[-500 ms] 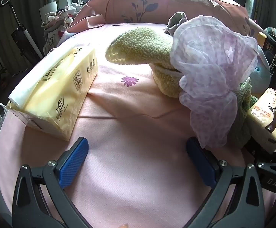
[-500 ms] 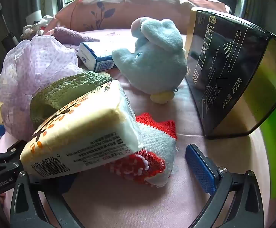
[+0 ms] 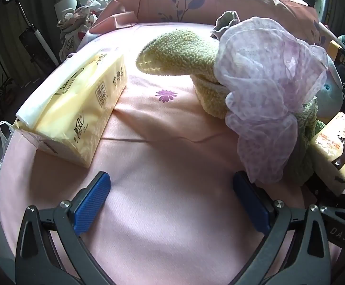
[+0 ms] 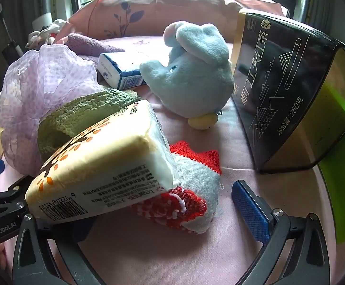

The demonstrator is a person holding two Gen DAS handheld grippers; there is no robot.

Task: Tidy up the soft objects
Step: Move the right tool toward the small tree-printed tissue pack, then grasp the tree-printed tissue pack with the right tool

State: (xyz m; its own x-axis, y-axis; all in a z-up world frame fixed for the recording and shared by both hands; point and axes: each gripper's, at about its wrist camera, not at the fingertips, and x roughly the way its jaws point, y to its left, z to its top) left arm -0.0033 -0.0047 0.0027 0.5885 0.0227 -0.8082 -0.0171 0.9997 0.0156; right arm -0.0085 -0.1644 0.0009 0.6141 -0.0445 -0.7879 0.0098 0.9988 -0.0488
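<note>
A pile of soft things lies on the pink cloth: a lilac mesh bath puff, a green knitted cloth, and a blue plush toy. My left gripper is open and empty above bare cloth, its right finger just under the puff. My right gripper is open around a red and grey knitted sock. A small tissue pack with a tree print leans over its left finger, which is hidden. The puff and green cloth sit behind the pack.
A long yellow tissue pack lies at the left. A black and gold tea box stands at the right. A blue and white small box and a purple towel lie behind. A pink cushion lines the back.
</note>
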